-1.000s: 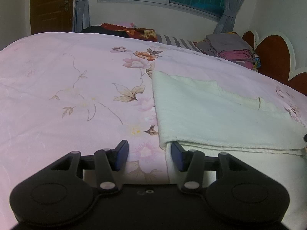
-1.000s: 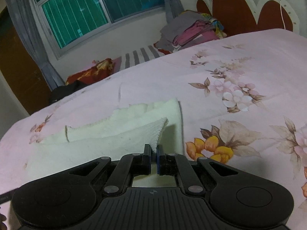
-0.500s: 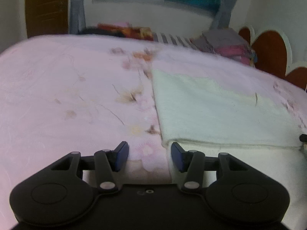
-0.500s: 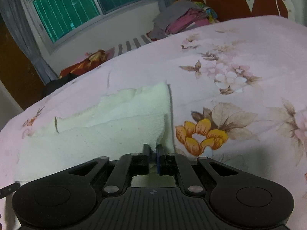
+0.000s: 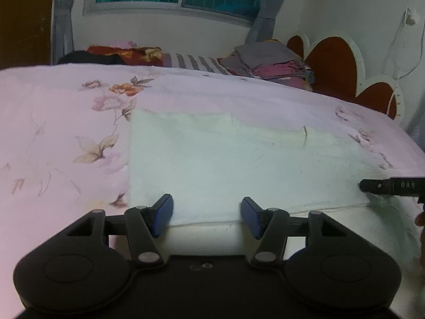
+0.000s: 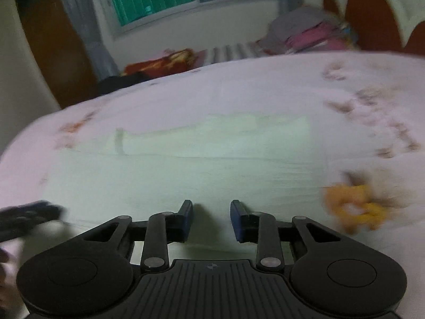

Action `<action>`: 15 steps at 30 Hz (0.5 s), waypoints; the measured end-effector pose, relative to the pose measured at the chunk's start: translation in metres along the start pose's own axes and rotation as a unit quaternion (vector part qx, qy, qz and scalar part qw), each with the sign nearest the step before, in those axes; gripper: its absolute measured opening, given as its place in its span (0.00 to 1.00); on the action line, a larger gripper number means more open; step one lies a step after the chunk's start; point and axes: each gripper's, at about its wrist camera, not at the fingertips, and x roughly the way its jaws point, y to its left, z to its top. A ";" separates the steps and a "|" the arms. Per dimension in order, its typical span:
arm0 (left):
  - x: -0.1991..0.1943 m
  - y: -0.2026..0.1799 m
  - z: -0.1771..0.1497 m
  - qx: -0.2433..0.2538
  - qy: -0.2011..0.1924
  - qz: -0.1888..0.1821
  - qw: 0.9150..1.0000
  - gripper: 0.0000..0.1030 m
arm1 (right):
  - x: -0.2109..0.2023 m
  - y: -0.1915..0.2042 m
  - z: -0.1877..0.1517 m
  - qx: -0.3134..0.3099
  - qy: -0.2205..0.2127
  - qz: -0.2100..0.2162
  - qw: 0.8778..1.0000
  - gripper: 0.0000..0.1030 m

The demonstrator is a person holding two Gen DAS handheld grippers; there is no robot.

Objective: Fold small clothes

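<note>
Since a second ago my right gripper [image 6: 211, 216] has let go of the cream cloth [image 5: 225, 159] and stands apart; my left gripper [image 5: 206, 216] is also apart over the near folded edge. Cloth lies flat on the bedspread [image 5: 53, 133], long axis crosswise, both grippers equally near.

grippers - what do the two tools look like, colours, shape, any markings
Both are matte black. The left tool has two round lobes, linkage arms with silver pivot pins and blue finger pads. The right tool looks the same, plus a ribbed centre plate carrying a small round mark. No cables or sleeves show.
</note>
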 end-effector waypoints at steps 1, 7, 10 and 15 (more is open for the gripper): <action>-0.001 0.003 0.004 -0.005 0.007 -0.009 1.000 0.55 | -0.001 -0.014 0.000 0.027 -0.002 -0.006 1.000 0.26; 0.023 0.001 0.054 0.003 -0.009 -0.010 1.000 0.69 | 0.004 -0.018 0.032 0.056 -0.019 0.015 0.998 0.17; 0.060 0.021 0.077 -0.004 0.007 0.004 1.000 0.69 | 0.031 -0.011 0.049 0.045 -0.008 0.004 0.999 0.17; 0.073 0.053 0.087 -0.046 0.038 0.001 0.998 0.62 | 0.050 -0.052 0.060 0.053 -0.001 -0.066 0.996 0.17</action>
